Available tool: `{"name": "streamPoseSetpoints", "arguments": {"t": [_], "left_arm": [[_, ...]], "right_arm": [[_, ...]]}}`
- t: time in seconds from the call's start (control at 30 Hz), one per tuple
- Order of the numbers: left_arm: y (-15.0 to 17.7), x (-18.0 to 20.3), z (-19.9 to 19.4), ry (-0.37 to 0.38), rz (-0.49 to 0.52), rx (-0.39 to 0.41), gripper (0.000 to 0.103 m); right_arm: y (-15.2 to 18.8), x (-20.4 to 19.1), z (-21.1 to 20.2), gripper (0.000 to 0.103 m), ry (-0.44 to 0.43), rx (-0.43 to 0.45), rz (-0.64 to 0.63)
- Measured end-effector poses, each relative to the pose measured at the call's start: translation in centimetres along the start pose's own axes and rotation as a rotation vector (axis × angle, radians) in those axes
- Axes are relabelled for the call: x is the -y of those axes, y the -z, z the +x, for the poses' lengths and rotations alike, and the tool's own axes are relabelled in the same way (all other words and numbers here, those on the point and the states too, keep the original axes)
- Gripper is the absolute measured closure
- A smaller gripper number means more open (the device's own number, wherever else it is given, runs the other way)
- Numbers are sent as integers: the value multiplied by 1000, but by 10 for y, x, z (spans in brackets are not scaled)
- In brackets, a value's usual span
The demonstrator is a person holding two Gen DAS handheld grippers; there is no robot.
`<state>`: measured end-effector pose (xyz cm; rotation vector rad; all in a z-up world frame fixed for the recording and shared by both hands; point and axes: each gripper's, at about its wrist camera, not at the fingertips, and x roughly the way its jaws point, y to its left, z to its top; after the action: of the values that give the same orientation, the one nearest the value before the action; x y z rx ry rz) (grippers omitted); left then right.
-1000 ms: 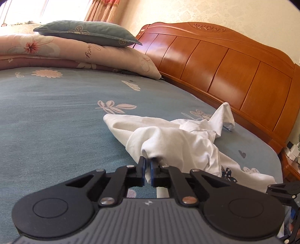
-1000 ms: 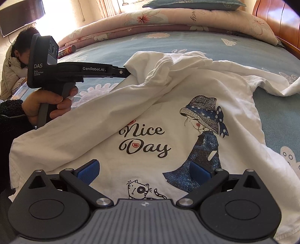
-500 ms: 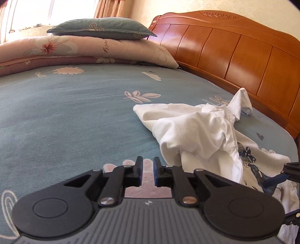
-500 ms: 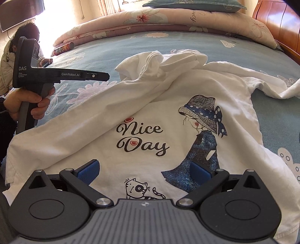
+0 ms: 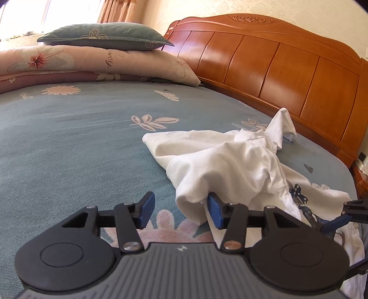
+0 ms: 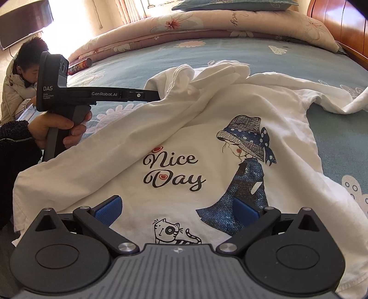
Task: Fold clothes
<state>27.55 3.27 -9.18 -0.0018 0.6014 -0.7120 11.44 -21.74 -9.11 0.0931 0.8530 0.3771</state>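
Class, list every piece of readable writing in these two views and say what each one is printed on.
"Nice Day" on the white T-shirt.
"DAS" and "GenRobot.AI" on the left gripper.
Small print under "DAS": too small to read.
Cursive script on the pink quilt: not legible.
Label on the can on the bed: too blurred.

I see the bed (image 5: 69,142), blue floral sheet, bearing a white shirt (image 6: 184,142), a folded quilt (image 5: 92,62) and a can (image 6: 79,66).

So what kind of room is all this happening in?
A bedroom, most likely: there is a bed with a blue flowered sheet, a wooden headboard and stacked pillows.
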Motion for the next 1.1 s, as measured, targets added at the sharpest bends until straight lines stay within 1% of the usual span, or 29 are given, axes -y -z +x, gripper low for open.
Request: {"name": "streamPoseSetpoints", "arguments": {"t": [0.07, 0.1, 0.13, 0.17, 0.23, 0.33, 0.37, 0.4, 0.43, 0.53, 0.6, 0.63, 0.77, 0.87, 1.0, 1.1], "left_arm": [[2, -2, 2, -18, -11, -25, 56], [1, -2, 4, -21, -6, -34, 61], [0, -3, 6, -24, -2, -42, 62], [-2, -1, 9, -25, 25, -51, 62], [-6, 1, 11, -34, 39, -45, 62], [-11, 2, 14, 3, -6, 4, 64], [-11, 3, 17, 5, -11, 8, 67], [-11, 3, 22, 12, -35, -5, 75], [-10, 3, 27, 18, -60, -17, 85], [-10, 9, 25, 16, -72, 1, 94], [-12, 15, 19, -24, -52, 11, 96], [-14, 19, 16, -59, -34, 7, 97], [-21, 28, 1, -188, 24, 6, 98], [-28, 26, -15, -267, 21, 38, 98], [-34, 18, -31, -385, 21, 56, 98], [-35, 7, -46, -449, -24, 71, 98]], "right_arm": [[0, 1, 0, 0, -2, 2, 0], [0, 0, 1, 0, 3, 0, -5], [0, -1, 1, 0, 8, -2, -11], [0, -2, 2, 0, 14, -4, -16], [1, -2, 2, 0, 15, -5, -19], [1, -3, 2, 0, 18, -5, -23], [1, -4, 2, 0, 20, -5, -25], [2, -4, 2, 0, 22, -5, -29], [2, -5, 2, 0, 24, -6, -35], [3, -7, 1, 0, 28, -7, -51], [3, -7, 0, 0, 28, -8, -49], [2, -6, 0, 0, 27, -8, -45], [1, -3, -2, 0, 28, -12, -22], [0, -2, -5, 0, 40, -14, -5], [0, -3, -8, 0, 55, -16, 1], [-2, -2, -9, 0, 65, -8, 6]]}}
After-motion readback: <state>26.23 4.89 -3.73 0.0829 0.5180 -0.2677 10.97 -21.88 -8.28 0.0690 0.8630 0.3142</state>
